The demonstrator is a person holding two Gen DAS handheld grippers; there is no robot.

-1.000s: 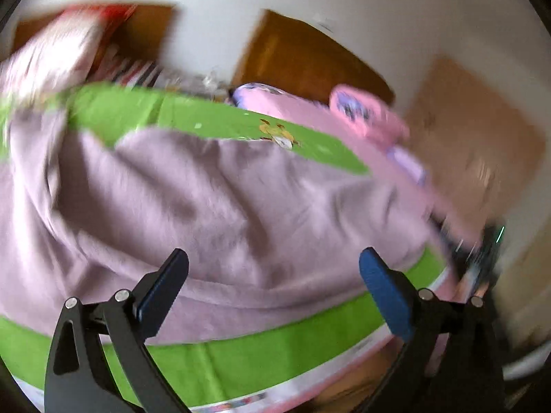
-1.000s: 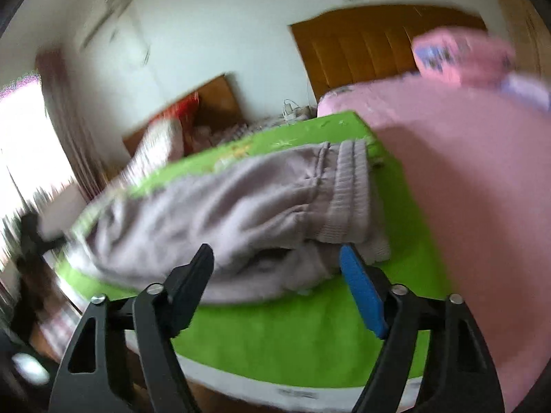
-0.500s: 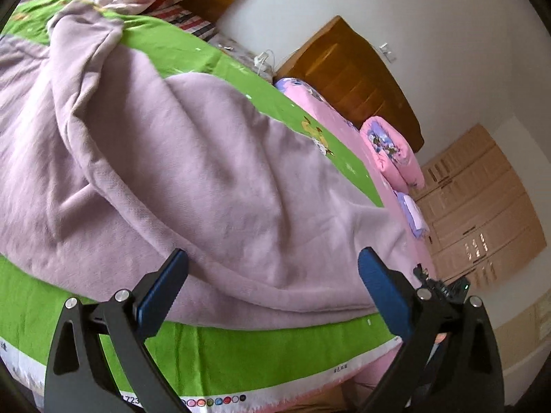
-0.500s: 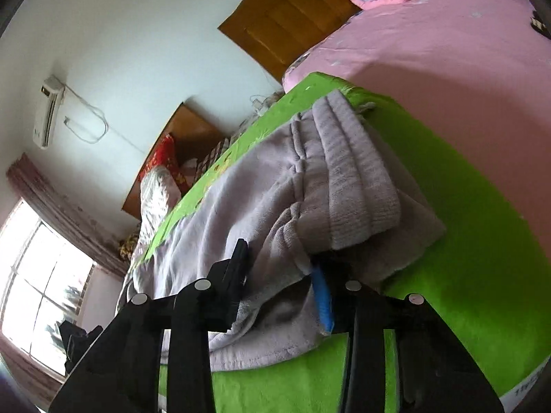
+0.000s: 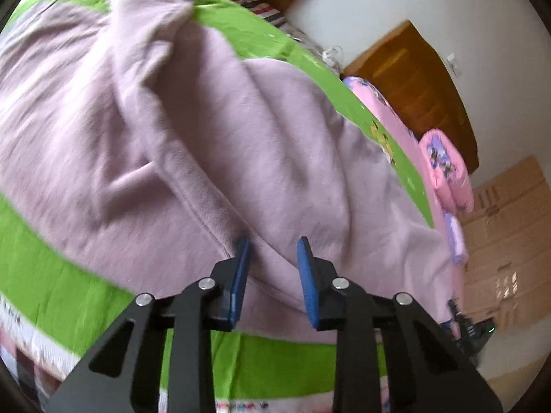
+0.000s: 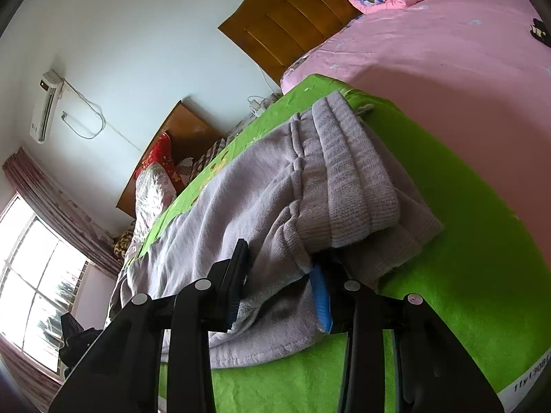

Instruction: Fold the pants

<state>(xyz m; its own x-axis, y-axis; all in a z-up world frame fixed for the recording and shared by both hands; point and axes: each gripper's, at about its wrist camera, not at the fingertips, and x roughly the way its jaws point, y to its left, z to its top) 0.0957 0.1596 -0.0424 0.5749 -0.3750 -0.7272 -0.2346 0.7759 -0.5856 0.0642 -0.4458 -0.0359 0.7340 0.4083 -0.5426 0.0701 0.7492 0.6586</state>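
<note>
Left wrist view shows the left tongs (image 5: 273, 258) closing on lilac pants (image 5: 206, 130) over a green sheet (image 5: 51, 268), while only the right wrist view shows a window (image 6: 38, 289) beside the right tongs (image 6: 280, 275) pinching the pants' waist.

1. The left wrist view looks steeply down along its claw (image 5: 272, 258), very close over the mauve pants (image 5: 193, 130) on the green sheet (image 5: 44, 268).
2. The right wrist view looks lower, toward the ribbed waistband (image 6: 358, 186).
3. Both share the pants, sheet and wooden headboard (image 5: 420, 89).
</note>
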